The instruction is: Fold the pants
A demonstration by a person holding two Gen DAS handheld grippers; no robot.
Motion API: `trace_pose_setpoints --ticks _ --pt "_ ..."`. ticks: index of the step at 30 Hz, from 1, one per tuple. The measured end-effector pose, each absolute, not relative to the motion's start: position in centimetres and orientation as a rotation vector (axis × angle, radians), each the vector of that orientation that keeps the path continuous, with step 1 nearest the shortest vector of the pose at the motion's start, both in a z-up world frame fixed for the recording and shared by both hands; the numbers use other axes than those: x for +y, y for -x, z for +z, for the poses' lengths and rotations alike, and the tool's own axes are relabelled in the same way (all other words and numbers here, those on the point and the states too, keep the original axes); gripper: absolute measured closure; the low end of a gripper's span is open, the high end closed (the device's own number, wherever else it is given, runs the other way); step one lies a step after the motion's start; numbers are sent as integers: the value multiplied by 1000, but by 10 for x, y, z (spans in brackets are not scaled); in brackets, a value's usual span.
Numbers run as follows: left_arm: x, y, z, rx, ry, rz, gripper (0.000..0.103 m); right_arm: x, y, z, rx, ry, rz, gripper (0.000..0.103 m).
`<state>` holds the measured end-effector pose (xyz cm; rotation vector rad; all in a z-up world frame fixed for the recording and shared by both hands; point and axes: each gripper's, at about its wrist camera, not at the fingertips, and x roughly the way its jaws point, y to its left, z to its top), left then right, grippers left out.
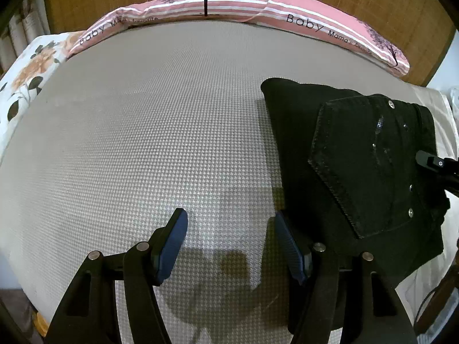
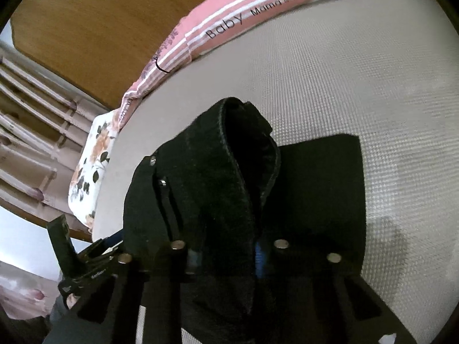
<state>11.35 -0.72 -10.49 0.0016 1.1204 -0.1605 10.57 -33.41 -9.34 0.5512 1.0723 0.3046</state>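
Blue-padded fingers of the left gripper (image 1: 229, 243) hung spread and empty over the mattress (image 1: 143, 143), probably waiting. Beside it, the right gripper (image 2: 223, 253) pinched the black denim pants (image 1: 358, 166), folded thick, likely to lay the waistband flat. Beyond lay a pink striped pillow (image 1: 229, 3).

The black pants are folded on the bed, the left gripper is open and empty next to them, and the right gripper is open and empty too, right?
Almost. The right gripper isn't empty: the right wrist view shows it shut on the black pants, lifting a fold of them. The rest is right: the left gripper is open and empty over the bed, beside the pants.
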Motion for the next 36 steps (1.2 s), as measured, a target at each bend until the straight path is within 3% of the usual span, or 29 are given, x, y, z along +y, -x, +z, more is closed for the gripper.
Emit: trace_pose_setpoints --ticks 5,17,31,34,35,36 --pt "-9 -112 -100 1109 -7 -162 39 -324 -97 -73 1047 -491 252 91" --pt "-17 -108 -82 1074 5 -218 39 -332 -71 -42 990 -489 174 93" --pt "-50 -102 -82 1055 -81 -298 38 -369 -51 -82 1016 -599 55 93" --pt "-58 -101 -93 1072 -120 -318 38 -371 -51 -90 1029 -615 55 87" --pt "-60 -100 -94 1068 -130 -315 38 -372 -50 -90 1031 -611 47 73" --pt "-60 -99 -96 1062 -139 -315 38 -372 -49 -88 1040 -599 25 68"
